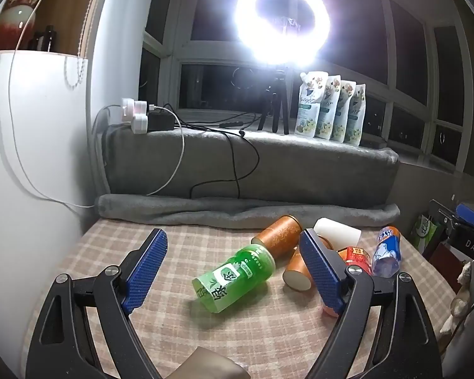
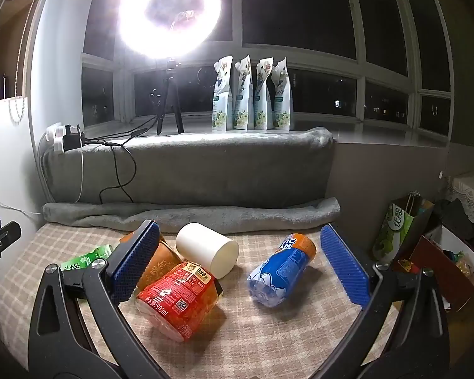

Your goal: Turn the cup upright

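Several cups lie on their sides on the checked cloth [image 1: 180, 331]. A green cup [image 1: 233, 273] lies between the fingers of my open left gripper [image 1: 233, 240]. Two brown patterned cups [image 1: 278, 235] lie behind it; one [image 1: 297, 271] is partly hidden by my right-hand finger. In the right wrist view a red cup [image 2: 180, 300], a white cup [image 2: 208, 251] and a blue-orange cup [image 2: 281, 270] lie between the fingers of my open right gripper [image 2: 240, 233]. Both grippers are empty.
A rolled grey blanket [image 2: 189, 213] lines the table's far edge below a covered ledge with a ring light [image 2: 169, 12], cables and several pouches [image 2: 252, 94]. Bags and boxes [image 2: 426, 246] stand off the table's right side. A wall [image 1: 31, 158] is at left.
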Demonstrator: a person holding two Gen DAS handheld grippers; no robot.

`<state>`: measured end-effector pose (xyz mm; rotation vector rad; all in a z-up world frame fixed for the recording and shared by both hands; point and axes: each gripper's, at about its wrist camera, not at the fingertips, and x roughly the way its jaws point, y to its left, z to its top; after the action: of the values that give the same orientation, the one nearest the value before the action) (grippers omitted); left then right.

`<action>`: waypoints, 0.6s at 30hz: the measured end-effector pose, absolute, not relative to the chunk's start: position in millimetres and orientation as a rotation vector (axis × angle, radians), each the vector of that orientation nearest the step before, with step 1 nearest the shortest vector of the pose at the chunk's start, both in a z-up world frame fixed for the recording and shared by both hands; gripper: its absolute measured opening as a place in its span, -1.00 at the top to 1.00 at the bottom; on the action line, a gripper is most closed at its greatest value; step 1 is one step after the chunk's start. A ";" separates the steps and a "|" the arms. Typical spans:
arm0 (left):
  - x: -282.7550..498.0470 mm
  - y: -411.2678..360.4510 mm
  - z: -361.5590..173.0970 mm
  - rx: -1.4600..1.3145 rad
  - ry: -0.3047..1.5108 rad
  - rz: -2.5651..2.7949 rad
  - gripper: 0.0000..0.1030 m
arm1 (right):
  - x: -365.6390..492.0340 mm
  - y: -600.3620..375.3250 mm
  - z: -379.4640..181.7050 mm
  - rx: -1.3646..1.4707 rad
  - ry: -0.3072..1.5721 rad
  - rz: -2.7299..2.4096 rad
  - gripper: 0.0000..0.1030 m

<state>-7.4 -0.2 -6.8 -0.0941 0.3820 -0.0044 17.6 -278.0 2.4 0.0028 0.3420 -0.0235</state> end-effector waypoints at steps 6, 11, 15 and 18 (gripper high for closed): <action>-7.0 -0.8 -6.6 -0.096 0.386 -0.005 -0.67 | 17.2 -275.6 4.7 0.016 0.349 -0.020 -1.00; -7.7 -0.8 -6.6 -0.097 0.384 -0.005 -0.67 | 19.2 -269.1 0.3 0.010 0.349 -0.011 -1.00; -8.0 -0.4 -6.6 -0.098 0.383 -0.004 -0.67 | 18.8 -270.6 2.5 0.006 0.340 0.000 -1.00; -8.6 0.4 -6.8 -0.099 0.384 -0.003 -0.67 | 19.4 -267.9 2.0 -0.004 0.341 0.007 -1.00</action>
<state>-8.6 0.4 -6.8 -0.0989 0.3835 -0.0034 19.4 -267.9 2.0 -0.0035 0.3410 0.0070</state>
